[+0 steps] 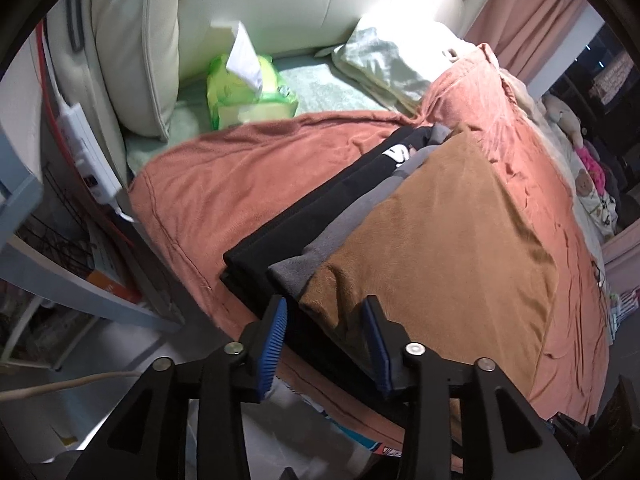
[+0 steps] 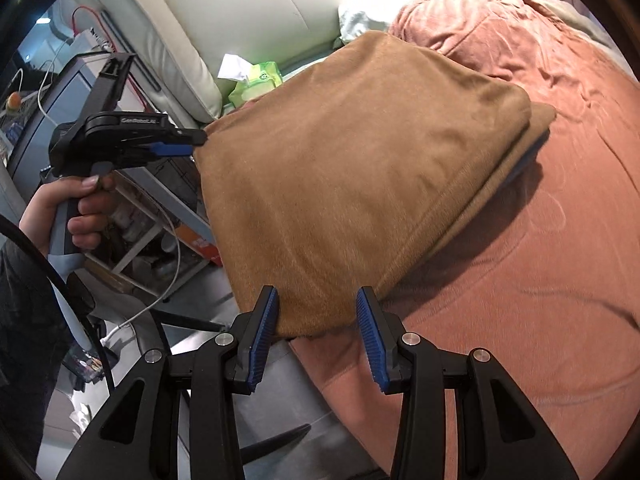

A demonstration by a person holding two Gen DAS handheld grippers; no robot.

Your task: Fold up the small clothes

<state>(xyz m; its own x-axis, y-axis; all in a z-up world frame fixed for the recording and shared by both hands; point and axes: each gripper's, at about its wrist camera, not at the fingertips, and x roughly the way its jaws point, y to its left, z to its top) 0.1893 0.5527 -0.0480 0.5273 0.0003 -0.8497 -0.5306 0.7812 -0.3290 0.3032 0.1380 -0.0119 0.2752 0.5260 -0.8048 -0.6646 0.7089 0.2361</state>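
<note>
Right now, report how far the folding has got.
Done: a black garment and a grey garment lie folded, stacked on the pink blanket. In hand: the folded brown cloth rests over them, its near edge in the right claw; the left claw stands open at its corner. Left: release and straighten it.

At the bottom centre the left gripper is standing with its jaws apart around the near corner of a tan garment. A grey garment and a black garment are lying just left of it on a pink blanket.
</note>
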